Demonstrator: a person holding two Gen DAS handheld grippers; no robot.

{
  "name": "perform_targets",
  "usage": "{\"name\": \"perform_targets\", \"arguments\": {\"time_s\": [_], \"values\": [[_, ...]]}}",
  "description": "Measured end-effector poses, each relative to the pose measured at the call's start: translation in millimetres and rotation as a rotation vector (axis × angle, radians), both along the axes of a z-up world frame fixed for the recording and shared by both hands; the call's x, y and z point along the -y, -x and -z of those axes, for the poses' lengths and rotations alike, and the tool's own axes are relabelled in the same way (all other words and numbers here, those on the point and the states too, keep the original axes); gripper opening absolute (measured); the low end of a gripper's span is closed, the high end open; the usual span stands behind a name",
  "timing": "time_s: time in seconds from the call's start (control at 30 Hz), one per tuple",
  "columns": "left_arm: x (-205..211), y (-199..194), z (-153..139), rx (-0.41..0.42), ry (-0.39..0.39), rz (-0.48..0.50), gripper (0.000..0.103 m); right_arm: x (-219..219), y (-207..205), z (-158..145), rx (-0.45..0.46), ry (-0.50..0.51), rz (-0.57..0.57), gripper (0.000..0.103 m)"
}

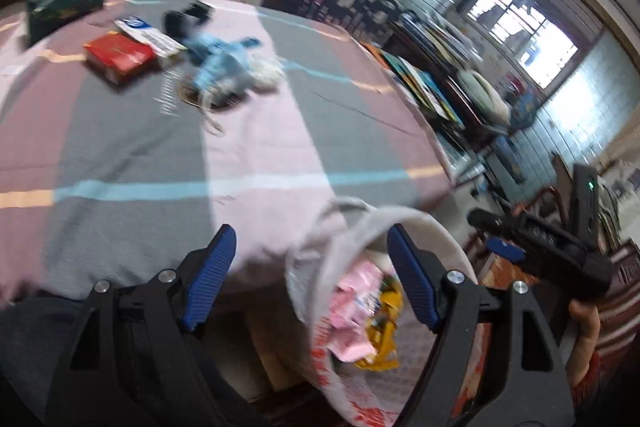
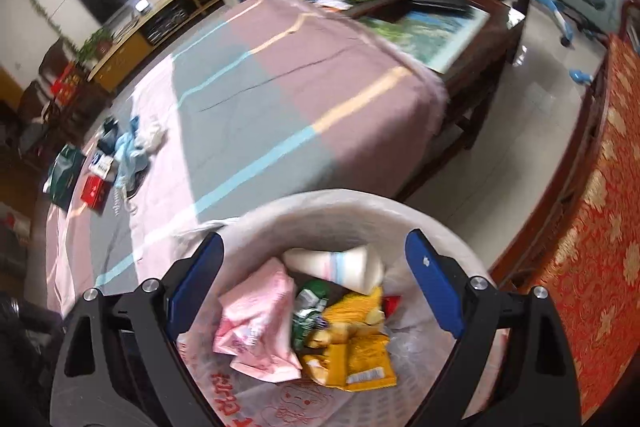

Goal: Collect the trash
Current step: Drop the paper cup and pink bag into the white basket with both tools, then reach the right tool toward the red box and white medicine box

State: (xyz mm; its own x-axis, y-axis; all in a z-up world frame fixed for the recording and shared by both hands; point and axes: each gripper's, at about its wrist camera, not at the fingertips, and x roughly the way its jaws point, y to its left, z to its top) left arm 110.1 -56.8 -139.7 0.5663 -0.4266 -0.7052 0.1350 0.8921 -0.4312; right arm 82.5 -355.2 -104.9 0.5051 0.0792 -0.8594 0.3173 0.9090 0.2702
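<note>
Both grippers — left gripper [image 1: 310,277], right gripper [image 2: 314,285] — hang over the bin [image 2: 420,215], jaws wide and empty; next likely reaches the far red box [image 1: 118,57].

**Black grippers with blue pads**

The left gripper [image 1: 310,277] and right gripper [image 2: 314,285] are black plastic. Each has 2 fingers with ribbed blue pads [image 1: 210,277] and shiny round silver screws [image 2: 477,283]. A tiny green light [image 1: 591,183] glows.
</note>
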Motion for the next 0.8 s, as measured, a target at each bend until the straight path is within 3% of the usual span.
{"name": "perform_targets", "arguments": {"time_s": [0.07, 0.1, 0.17, 0.3, 0.43, 0.5, 0.63, 0.7, 0.8], "values": [[-32.7, -9.0, -1.4, 0.008, -0.020, -0.105, 0.073, -23.8, -16.1, -3.2, 0.014, 0.014, -0.052, 0.090], [-49.3, -11.6, -1.8, 0.013, -0.032, -0.156, 0.062, -39.7, -26.3, -4.4, 0.023, 0.021, -0.083, 0.090], [-77.6, -14.5, -3.8, 0.022, -0.061, -0.248, 0.051, -67.0, -43.9, -5.5, 0.032, 0.028, -0.130, 0.090], [-140.7, -9.5, -8.8, 0.045, -0.086, -0.430, 0.051, -139.6, -85.2, -13.0, 0.070, 0.050, -0.306, 0.090], [-190.3, -1.8, -17.6, 0.069, -0.117, -0.568, 0.052, -229.8, -123.4, -23.7, 0.149, 0.241, -0.483, 0.090], [-210.1, 6.2, -25.6, 0.094, -0.133, -0.613, 0.056, -278.0, -145.3, -19.6, 0.150, 0.332, -0.583, 0.090], [-235.2, 18.5, -31.8, 0.128, -0.179, -0.686, 0.060, -363.0, -191.2, 1.2, 0.122, 0.414, -0.775, 0.090], [-245.0, 22.1, -26.2, 0.110, -0.142, -0.691, 0.061, -392.3, -209.0, 12.3, 0.129, 0.495, -0.807, 0.090], [-248.1, 22.8, -17.4, 0.084, -0.141, -0.695, 0.061, -413.0, -236.8, 34.5, 0.041, 0.477, -0.846, 0.090]]}}
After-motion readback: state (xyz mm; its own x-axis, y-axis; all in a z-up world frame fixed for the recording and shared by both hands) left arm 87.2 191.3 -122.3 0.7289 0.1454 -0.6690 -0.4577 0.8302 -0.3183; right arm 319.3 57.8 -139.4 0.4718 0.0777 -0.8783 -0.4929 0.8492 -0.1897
